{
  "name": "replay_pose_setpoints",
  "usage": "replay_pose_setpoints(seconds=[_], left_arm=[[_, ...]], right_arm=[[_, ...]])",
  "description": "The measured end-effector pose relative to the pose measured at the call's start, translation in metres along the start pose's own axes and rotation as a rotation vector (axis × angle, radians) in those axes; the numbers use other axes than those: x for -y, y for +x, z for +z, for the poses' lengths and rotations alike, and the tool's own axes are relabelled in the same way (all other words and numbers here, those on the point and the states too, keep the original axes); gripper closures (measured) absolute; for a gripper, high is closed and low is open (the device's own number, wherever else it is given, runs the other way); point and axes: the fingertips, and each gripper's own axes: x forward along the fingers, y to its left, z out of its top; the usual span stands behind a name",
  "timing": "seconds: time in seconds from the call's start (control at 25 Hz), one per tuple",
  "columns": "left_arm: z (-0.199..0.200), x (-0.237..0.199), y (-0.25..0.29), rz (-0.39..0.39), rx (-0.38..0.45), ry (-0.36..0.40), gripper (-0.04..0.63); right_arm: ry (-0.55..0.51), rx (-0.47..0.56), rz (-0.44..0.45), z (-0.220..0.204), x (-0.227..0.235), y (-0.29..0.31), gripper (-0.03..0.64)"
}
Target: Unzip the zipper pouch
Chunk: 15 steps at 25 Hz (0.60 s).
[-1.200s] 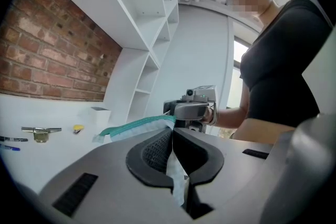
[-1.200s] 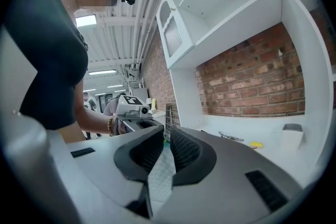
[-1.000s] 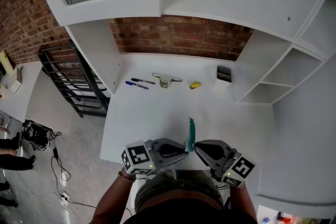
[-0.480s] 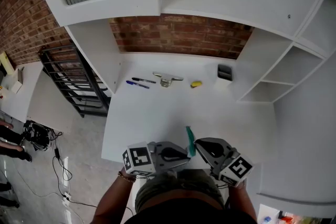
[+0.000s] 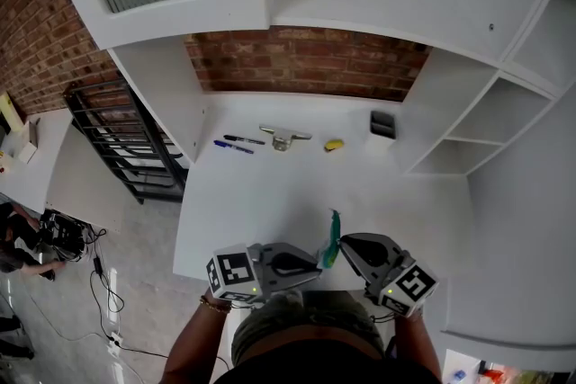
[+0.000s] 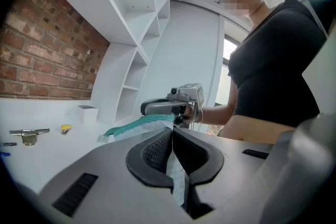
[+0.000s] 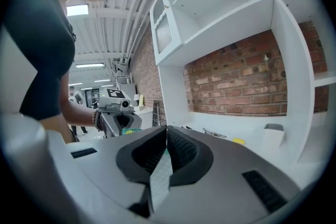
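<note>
The zipper pouch (image 5: 334,229), green along its top, was at the bottom middle of the head view, over the near edge of the white table (image 5: 261,193). Far back on the table lay two pens (image 5: 236,143), a metal tool (image 5: 284,138) and a small yellow thing (image 5: 335,145). Behind stood a red brick wall (image 5: 306,63) and white shelves (image 5: 486,121). The left gripper (image 5: 317,263) and the right gripper (image 5: 343,247) were both squeezed tight on the pouch's thin mesh, one from each side.

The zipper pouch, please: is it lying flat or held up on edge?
Held up on edge: the left gripper and right gripper are shut on the zipper pouch, teal zip edge uppermost.
</note>
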Motion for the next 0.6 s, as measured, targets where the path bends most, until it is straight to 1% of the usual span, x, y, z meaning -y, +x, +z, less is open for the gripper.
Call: replay_pose_setpoints(seconds=[0.2,0.32,0.6], left_arm=[[0.0,-0.005,-0.011,0.032,-0.007,0.012,0.588],[0.0,-0.009,-0.019,0.056,-0.004,0.007,0.588],[0.001,-0.019,-0.031,0.105,-0.009,0.012,0.588]], right_arm=[[0.017,0.014,-0.023,0.004,0.006,-0.004,0.612],[0.016,0.033,-0.029,0.007,0.01,-0.006,0.612],[0.005,0.012,-0.03,0.005,0.015,-0.007,0.612]])
